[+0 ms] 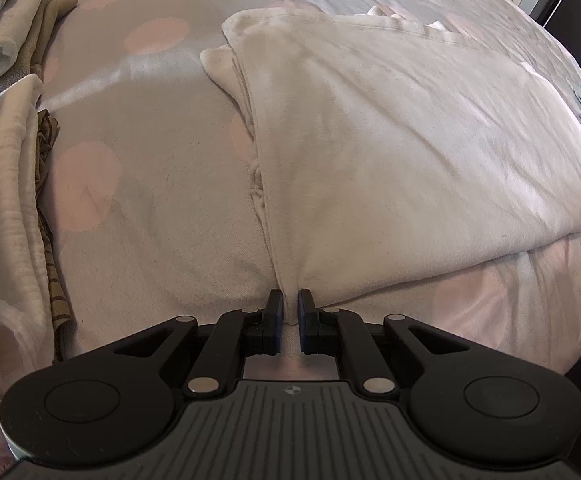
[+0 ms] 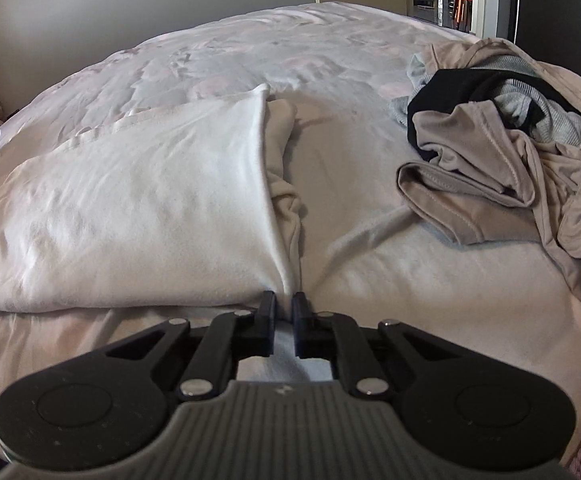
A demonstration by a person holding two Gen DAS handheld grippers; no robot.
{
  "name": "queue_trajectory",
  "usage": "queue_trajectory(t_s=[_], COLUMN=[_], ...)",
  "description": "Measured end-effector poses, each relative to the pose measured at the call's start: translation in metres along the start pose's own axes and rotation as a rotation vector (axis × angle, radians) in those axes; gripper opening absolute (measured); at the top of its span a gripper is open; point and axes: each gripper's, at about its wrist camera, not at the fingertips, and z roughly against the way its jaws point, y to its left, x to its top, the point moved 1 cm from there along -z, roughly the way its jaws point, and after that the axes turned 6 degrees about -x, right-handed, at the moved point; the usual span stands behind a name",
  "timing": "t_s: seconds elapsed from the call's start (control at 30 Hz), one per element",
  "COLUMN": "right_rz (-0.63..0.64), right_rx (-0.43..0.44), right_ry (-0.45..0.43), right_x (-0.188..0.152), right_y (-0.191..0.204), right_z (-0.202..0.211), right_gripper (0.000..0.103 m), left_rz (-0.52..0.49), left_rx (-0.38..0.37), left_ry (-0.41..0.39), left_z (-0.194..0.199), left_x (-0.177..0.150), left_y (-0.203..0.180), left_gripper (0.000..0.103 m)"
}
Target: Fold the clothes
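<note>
A cream-white garment (image 1: 390, 140) lies partly folded on the bed, its near edge toward me. In the left wrist view my left gripper (image 1: 289, 304) is shut on the garment's near left corner, a thin fold of cloth pinched between the pads. The right wrist view shows the same white garment (image 2: 142, 200) with a beige layer bunched under its right edge. My right gripper (image 2: 283, 306) is shut on the near right corner, cloth running between its fingers.
A pale bedspread with pink dots (image 1: 138, 168) covers the bed. Folded clothes are stacked along the left (image 1: 6, 168). A loose heap of beige, grey and black clothes (image 2: 510, 152) lies at the right. A wall and doorway stand beyond the bed.
</note>
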Motion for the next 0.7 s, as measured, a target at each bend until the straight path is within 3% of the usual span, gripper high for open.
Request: queue_trajectory(t_s=[0.23,0.33,0.43,0.47,0.57,0.7], right_rz=[-0.041,-0.105,-0.133,-0.149,-0.191,-0.193], right_rx=[-0.009,-0.006,0.004,0.021,0.073,0.108], right_ry=[0.001,-0.032,-0.089,-0.097,-0.091,-0.051], right_x=[0.001,0.005,0.012,0.015,0.022,0.034], right_y=[-0.005,-0.013,-0.018,-0.019,-0.019,-0.01], right_z=[0.013,0.025,0.035,0.034,0.028,0.016], right_gripper=[0.013,0.017,0.036,0.036,0.04,0.044], left_rz=[0.025,0.044,0.095,0.118,0.165,0.169], left_rx=[0.008,0.027,-0.012,-0.036,-0.07,-0.004], left_ry=[-0.017,-0.055,-0.143,-0.17,-0.228,-0.271], left_z=[0.004,0.016,0.032,0.037,0.044,0.046], left_x=[0.001,-0.001,-0.003,-0.002,0.005,0.02], left_y=[-0.003,-0.006,-0.004,-0.002,0.002,0.005], left_gripper=[0.011,0.023,0.039,0.045,0.045,0.045])
